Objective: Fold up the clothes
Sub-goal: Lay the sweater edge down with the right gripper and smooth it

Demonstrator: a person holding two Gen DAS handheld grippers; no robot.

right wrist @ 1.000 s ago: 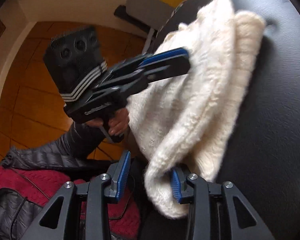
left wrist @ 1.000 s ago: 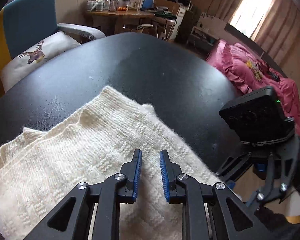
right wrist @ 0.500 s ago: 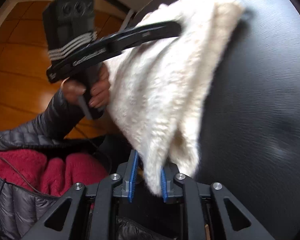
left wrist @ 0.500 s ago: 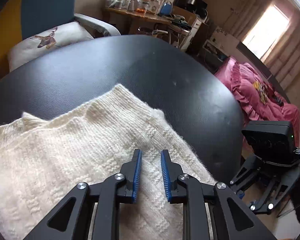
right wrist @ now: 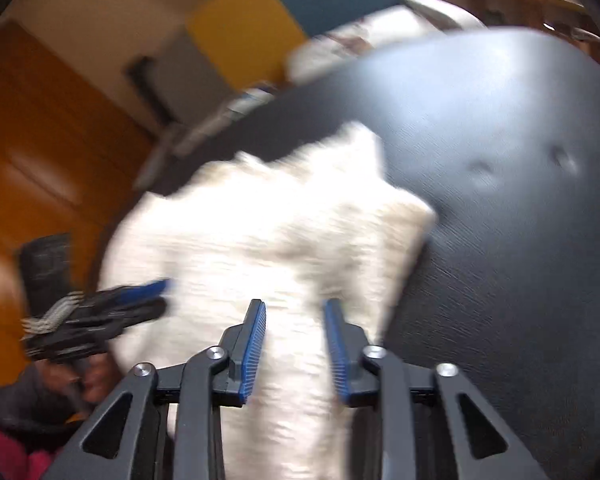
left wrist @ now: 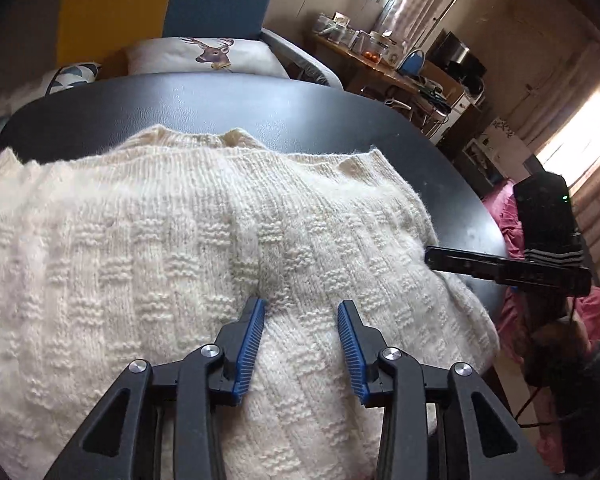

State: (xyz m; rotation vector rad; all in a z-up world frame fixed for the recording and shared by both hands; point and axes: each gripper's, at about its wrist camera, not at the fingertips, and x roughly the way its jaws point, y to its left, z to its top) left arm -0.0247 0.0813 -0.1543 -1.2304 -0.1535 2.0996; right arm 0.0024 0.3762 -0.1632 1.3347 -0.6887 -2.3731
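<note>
Both grippers, left gripper (left wrist: 301,307) and right gripper (right wrist: 294,307), hover fingers spread over the cream sweater (left wrist: 148,240) on the black table (left wrist: 220,100)

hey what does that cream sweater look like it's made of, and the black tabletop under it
Cream sweater: apparently wool or a wool-like yarn, chunky knit, with raised basket-weave blocks and fuzzy edges. Black tabletop: looks like leather or leatherette, given its fine grain, soft sheen and shallow dimples.

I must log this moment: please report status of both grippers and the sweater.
Left gripper open, right gripper open. Cream knit sweater lying bunched on black table. Nothing obstructing.
</note>
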